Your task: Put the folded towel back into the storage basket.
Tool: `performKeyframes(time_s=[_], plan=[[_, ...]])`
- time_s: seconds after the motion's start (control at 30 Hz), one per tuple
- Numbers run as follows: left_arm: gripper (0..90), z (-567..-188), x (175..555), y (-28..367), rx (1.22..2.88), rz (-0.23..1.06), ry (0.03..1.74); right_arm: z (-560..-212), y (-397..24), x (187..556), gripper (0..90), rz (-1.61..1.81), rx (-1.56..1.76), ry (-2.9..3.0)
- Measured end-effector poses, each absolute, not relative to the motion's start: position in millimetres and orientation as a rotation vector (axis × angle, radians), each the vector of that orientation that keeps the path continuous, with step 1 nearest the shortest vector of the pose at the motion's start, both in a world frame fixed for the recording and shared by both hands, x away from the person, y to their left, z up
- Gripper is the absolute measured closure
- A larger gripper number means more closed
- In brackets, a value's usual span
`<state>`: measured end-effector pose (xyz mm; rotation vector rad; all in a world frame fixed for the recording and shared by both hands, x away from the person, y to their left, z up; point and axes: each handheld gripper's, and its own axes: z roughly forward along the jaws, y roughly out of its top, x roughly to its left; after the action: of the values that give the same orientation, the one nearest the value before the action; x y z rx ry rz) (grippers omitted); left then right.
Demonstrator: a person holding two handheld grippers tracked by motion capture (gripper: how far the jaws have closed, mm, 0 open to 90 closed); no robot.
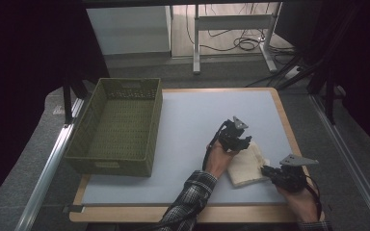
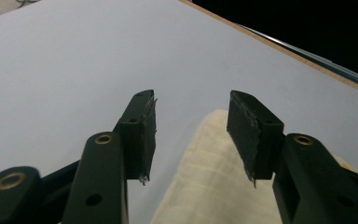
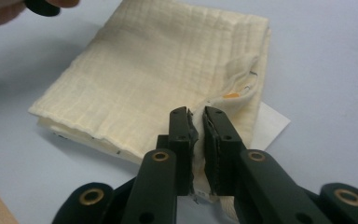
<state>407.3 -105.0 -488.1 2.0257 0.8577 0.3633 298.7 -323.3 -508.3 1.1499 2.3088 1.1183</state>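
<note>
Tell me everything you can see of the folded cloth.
The cloth is cream, with a woven grid like waffle or gauze weave, folded into a thick, roughly square pad of several layers. It lies flat on the pale blue mat, near the table's right front, away from the green basket. A small orange mark and a white tag show at one bunched corner. The right gripper pinches that corner's edge. The left gripper hangs over the far side, jaws open, not pressing it.
</note>
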Motion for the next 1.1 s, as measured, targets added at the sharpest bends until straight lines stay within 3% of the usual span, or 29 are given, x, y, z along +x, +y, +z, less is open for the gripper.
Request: performKeyframes(time_s=[0.13,0.4,0.73,1.1], plan=[[47.5,-487,405,-96,2.031,0.371,0.86,-504,-328,296,71.1,1.103,1.154,2.277],[40.0,-486,396,-74,2.047,0.388,0.856,-484,-339,296,61.6,1.087,1.158,2.196],[41.7,-503,392,-50,2.074,0.374,0.896,-505,-330,308,55.4,0.997,1.183,2.242],[50.4,-523,395,-40,2.102,0.298,0.923,-515,-335,306,48.2,1.015,1.254,2.302]])
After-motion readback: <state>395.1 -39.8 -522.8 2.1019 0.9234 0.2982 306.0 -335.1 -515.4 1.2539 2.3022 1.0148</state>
